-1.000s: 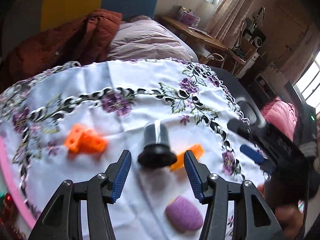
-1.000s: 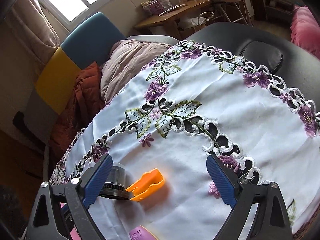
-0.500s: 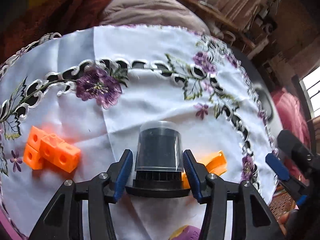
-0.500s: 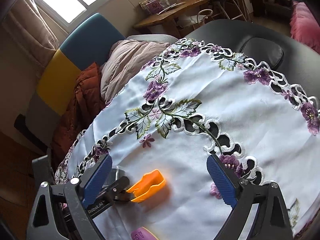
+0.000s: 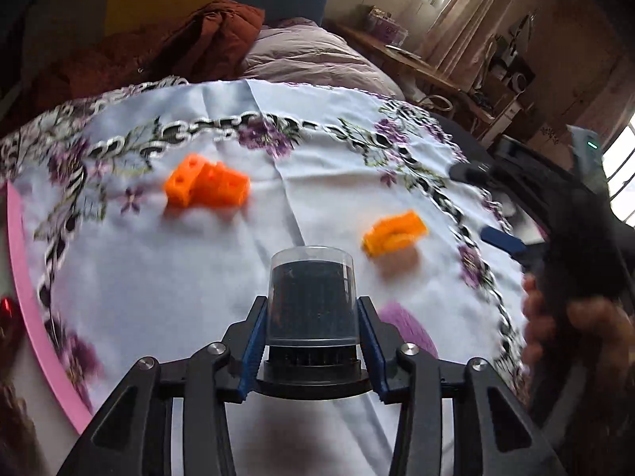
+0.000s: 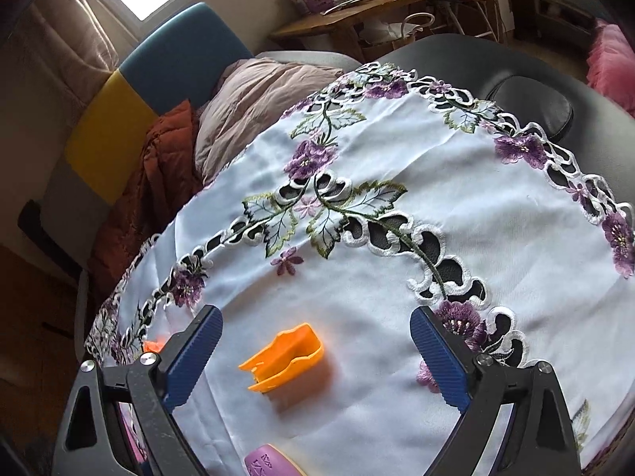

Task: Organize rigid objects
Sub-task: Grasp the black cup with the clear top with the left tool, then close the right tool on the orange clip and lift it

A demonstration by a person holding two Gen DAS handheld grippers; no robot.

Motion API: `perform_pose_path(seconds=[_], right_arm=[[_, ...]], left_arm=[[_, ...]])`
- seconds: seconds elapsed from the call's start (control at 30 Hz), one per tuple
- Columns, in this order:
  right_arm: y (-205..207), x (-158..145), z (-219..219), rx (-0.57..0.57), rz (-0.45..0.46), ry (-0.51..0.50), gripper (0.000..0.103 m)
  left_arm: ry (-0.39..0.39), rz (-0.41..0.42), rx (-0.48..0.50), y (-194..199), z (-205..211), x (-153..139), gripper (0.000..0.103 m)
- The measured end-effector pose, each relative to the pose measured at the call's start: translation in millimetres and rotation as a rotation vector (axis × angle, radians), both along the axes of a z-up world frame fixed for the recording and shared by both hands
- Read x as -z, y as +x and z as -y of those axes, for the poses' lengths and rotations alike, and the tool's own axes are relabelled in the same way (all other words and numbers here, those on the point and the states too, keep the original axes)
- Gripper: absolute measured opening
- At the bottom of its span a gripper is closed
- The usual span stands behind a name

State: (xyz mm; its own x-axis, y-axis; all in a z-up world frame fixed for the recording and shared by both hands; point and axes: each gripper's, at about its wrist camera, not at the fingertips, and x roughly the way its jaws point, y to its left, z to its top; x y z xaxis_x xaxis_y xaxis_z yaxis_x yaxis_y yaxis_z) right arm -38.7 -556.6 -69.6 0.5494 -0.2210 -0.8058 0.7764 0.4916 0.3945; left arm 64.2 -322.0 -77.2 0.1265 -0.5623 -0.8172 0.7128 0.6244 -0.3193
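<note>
My left gripper [image 5: 311,347] is shut on a small black canister with a clear cap [image 5: 311,297] and holds it upright above the white embroidered tablecloth [image 5: 158,277]. An orange block cluster [image 5: 206,188] lies at the far left on the cloth. An orange clip-like piece [image 5: 395,232] lies to the right; it also shows in the right wrist view [image 6: 285,357]. A purple oval piece [image 5: 408,327] lies behind the right finger and at the bottom of the right wrist view [image 6: 266,460]. My right gripper [image 6: 317,361] is open, jaws wide around the orange clip, above the cloth.
A pink rim [image 5: 24,277] borders the cloth on the left. The right hand and its gripper [image 5: 555,258] are at the right edge of the left wrist view. Beyond the table are a sofa with a rust jacket [image 5: 178,47] and a mauve pillow [image 6: 258,95].
My left gripper closed on the canister and lifted it off the cloth, drawing back. The right gripper stayed open and shifted slightly toward the orange clip.
</note>
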Motion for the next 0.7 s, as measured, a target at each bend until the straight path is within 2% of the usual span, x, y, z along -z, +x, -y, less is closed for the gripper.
perform_pose_path(seconds=[0.1, 0.23, 0.4, 0.7], right_arm=[[3, 1, -3, -0.016, -0.017, -0.012, 0.096], [10, 1, -8, -0.051, -0.027, -0.029, 0.096], [24, 4, -20, -0.123, -0.068, -0.065, 0.096], [48, 20, -36, -0.237, -0.193, -0.131, 0.096]], left_arm=[[-0.035, -0.001, 0.006, -17, -20, 5, 0.044], [-0.037, -0.028, -0.003, -30, -35, 19, 0.044], [-0.032, 0.025, 0.000, -38, -39, 15, 0.044], [-0.045, 0.013, -0.027, -38, -50, 14, 0.044]])
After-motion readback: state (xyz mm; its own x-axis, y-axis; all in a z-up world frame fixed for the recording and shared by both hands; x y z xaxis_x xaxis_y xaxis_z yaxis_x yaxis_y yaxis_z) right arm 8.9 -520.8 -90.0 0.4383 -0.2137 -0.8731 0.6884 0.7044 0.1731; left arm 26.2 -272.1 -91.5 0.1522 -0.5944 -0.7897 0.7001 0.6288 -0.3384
